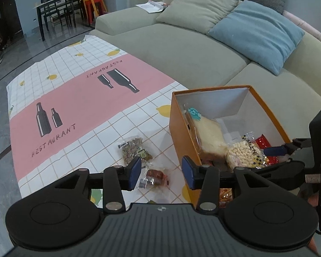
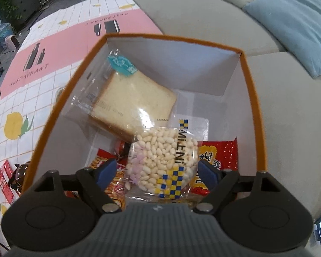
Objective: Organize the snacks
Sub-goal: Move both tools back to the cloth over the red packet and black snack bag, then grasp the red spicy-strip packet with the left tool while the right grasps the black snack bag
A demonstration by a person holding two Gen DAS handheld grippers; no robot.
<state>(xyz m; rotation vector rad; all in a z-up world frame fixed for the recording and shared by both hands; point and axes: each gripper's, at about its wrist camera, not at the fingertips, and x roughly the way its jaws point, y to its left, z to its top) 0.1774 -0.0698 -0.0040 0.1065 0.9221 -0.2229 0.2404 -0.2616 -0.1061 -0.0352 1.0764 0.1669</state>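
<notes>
A: What's on the left?

B: The cloth [image 1: 64, 98] with bottles and lemons printed on it. Two packets lie on it near the box: a greenish one [image 1: 133, 150], and a brown one [image 1: 155, 176] closer to the camera.

A: And the left gripper [image 1: 161, 172]?

B: It hangs over the brown packet. The jaws stand wide with nothing between the pads, and the right pad sits just at the box's near corner.

A: The box [image 2: 253, 107]?

B: Orange, open, white inside, on the cloth beside the sofa [image 1: 182, 49]. Bread [image 2: 132, 100] leans on its left wall. A rice puff pack [image 2: 162, 160] lies on top of an orange pack [image 2: 115, 184] and a red pack [image 2: 216, 156].

A: The right gripper [image 2: 158, 172]?

B: Inside the box, jaws spread wide either side of the rice puff pack. I see a gap at each pad, so no grip.
</notes>
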